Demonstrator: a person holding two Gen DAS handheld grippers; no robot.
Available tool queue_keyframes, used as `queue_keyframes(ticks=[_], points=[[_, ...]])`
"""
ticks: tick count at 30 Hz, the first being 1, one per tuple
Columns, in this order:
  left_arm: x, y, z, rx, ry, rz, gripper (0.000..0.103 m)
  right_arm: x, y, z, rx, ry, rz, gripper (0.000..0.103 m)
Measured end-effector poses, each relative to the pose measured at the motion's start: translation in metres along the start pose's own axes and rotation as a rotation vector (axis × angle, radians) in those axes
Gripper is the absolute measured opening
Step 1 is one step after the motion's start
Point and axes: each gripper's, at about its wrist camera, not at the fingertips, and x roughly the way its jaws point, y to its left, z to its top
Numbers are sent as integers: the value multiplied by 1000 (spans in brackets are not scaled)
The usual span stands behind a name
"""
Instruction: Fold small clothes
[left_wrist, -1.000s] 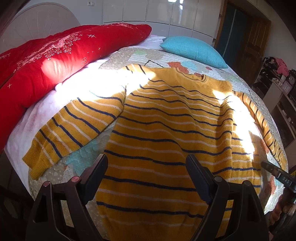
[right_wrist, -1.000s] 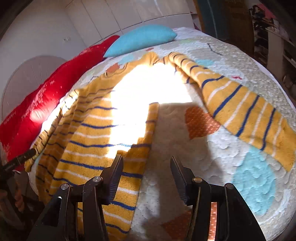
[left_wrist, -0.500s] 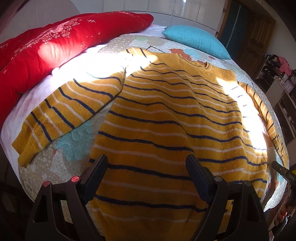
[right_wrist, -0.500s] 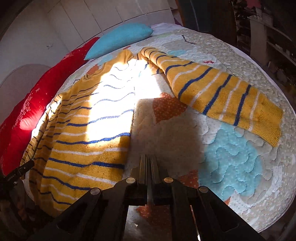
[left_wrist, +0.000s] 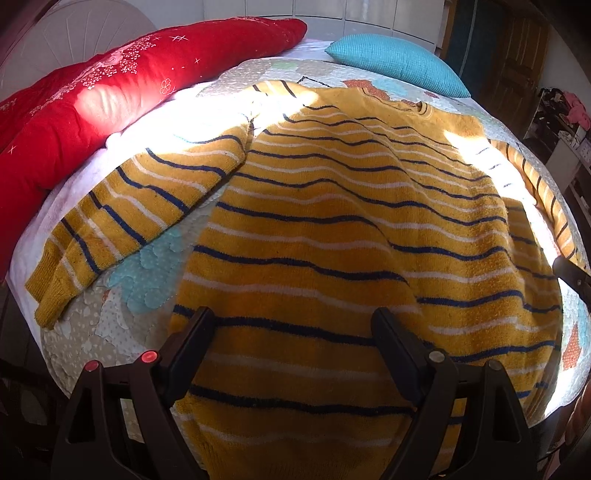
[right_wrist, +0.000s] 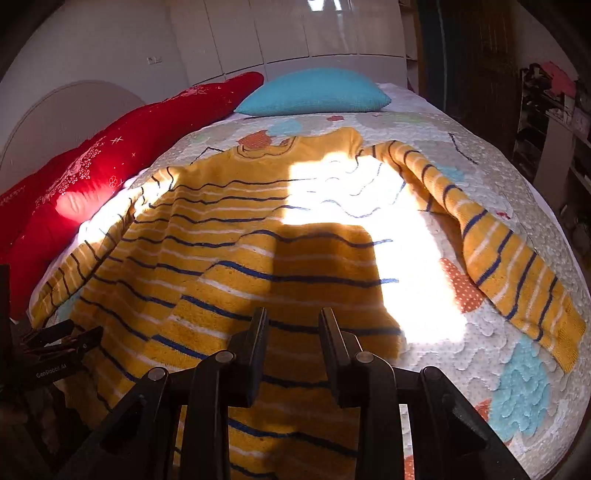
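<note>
Mustard-yellow knitted sweater with navy and white stripes (left_wrist: 332, 229) lies flat ahead of both claws — unfolded, sleeves spread. Left claw (left_wrist: 293, 332) released wide; right claw (right_wrist: 291, 332) parted, grasping nothing — every fold remains.

I'm seeing a red duvet (left_wrist: 110, 92) along the quilt's (right_wrist: 524, 376) left edge, teal pillow (right_wrist: 314, 92) at its head.

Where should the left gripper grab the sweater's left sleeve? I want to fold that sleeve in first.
Take the left sleeve at its ribbed cuff, coming from the bed's near left edge: it lies flat, splayed outward, nothing covering it, and the left gripper is open.
</note>
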Motion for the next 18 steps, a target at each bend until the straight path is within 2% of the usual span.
queue_keyframes(ticks=[7, 14, 18], points=[[3, -5, -3, 30, -6, 28, 92, 49, 29, -3, -65, 73, -26, 37], [8, -5, -2, 25, -3, 20, 97, 56, 27, -16, -93, 25, -46, 45], [9, -5, -3, 28, -5, 24, 99, 62, 27, -26, -91, -33, -54, 51]])
